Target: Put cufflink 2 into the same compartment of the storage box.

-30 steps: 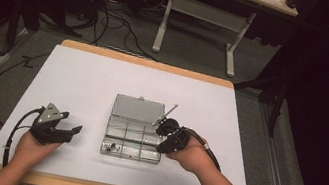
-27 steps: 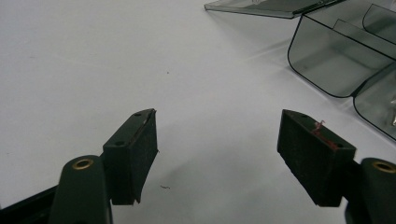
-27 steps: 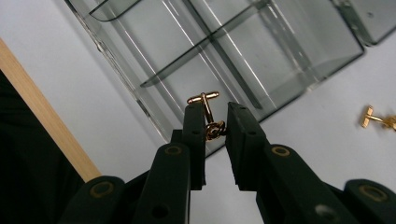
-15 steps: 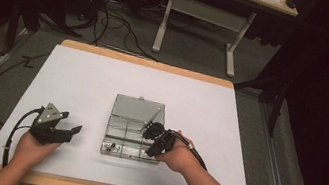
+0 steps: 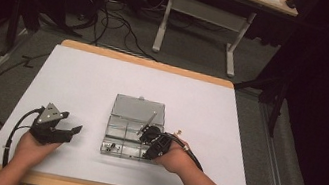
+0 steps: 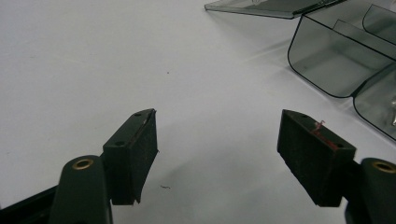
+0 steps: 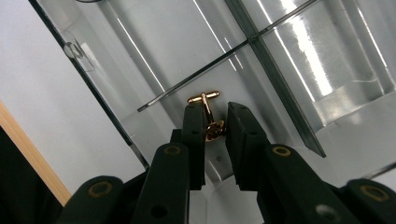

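- Clear plastic organizer box (image 5: 117, 138) sits at table centre, lid (image 5: 140, 108) folded flat toward 12 o'clock; thin dividers split it into glossy, round-cornered compartments.
- Table (image 5: 83, 79) top is matte white with a pale wooden edge.
- Cufflink (image 7: 208, 116) is polished gold metal: a short bar on a slim post, with a rounded head.
- Right gripper (image 7: 214, 122), black with matte pads, is clenched on the cufflink's head; the bar pokes out toward 12 o'clock, over a compartment at the box's right side.
- Left gripper (image 6: 217, 140) rests on the table at the box's 9 o'clock, jaws spread wide, nothing between them.
- A divider runs just beyond the cufflink bar; the box's outer wall lies close at 8 o'clock in the right gripper view. Open white surface surrounds the box.
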Demonstrator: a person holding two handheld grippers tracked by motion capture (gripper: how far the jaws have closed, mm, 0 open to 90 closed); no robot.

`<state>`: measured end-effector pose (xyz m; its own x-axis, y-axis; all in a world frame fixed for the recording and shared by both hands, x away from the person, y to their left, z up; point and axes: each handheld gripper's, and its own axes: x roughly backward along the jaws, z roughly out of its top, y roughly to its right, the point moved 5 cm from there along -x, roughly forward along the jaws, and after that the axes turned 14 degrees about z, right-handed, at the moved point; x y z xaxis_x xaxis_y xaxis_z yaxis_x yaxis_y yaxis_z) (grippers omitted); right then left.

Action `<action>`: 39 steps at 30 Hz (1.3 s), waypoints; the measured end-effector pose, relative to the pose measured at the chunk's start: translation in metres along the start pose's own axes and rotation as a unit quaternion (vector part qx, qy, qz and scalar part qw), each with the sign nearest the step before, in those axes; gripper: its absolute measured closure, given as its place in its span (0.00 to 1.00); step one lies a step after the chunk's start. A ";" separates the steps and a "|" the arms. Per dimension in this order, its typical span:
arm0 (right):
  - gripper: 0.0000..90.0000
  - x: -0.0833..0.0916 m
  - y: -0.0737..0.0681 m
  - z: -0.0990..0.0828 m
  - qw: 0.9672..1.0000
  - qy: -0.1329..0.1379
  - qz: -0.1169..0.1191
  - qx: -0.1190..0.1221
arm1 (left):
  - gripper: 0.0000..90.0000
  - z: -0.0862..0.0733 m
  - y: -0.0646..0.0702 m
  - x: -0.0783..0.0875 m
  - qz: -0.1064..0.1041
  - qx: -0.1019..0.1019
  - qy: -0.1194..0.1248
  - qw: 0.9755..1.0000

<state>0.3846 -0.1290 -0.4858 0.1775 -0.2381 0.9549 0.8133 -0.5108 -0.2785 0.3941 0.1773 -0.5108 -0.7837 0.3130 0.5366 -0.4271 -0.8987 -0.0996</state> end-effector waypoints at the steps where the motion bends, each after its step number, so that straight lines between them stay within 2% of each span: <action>1: 0.87 -0.001 0.000 0.000 1.000 0.002 0.004 0.002 | 0.33 0.000 0.000 0.000 0.000 0.000 0.000 1.000; 5: 0.80 -0.001 -0.001 0.000 1.000 0.002 0.004 0.004 | 0.33 0.000 0.000 0.000 0.000 -0.001 -0.001 1.000; 7: 0.79 -0.001 -0.001 0.001 1.000 -0.002 0.005 0.007 | 0.33 0.000 0.000 0.000 0.000 0.000 -0.001 1.000; 10: 0.78 0.005 -0.003 0.002 1.000 0.006 0.003 0.009 | 0.33 0.000 0.000 0.000 0.000 -0.001 -0.002 1.000; 16: 0.80 0.031 -0.003 0.004 1.000 0.028 -0.004 0.006 | 0.33 0.000 0.000 0.000 -0.002 -0.002 -0.005 1.000; 20: 0.82 0.053 0.001 0.003 0.999 0.047 -0.017 -0.004 | 0.33 0.000 0.000 0.000 -0.002 -0.002 -0.004 1.000; 23: 0.82 0.065 0.008 -0.001 0.998 0.054 -0.029 -0.010 | 0.33 0.000 0.000 0.000 -0.001 -0.004 -0.004 1.000; 27: 0.83 0.077 0.024 -0.011 0.997 0.063 -0.041 -0.035 | 0.33 0.000 0.000 0.000 -0.003 -0.002 -0.004 1.000; 34: 0.86 0.079 0.053 -0.030 0.993 0.066 -0.052 -0.077 | 0.33 0.000 0.000 0.000 -0.002 -0.001 -0.005 1.000; 39: 0.90 0.078 0.070 -0.034 0.992 0.064 -0.060 -0.096 | 0.33 0.000 0.000 0.000 -0.002 -0.001 -0.006 1.000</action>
<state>0.4371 -0.2115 -0.4344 0.0043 -0.2630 0.9648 0.7022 -0.6861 -0.1901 0.3940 0.1772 -0.5112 -0.7768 0.3130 0.5464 -0.4315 -0.8965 -0.0999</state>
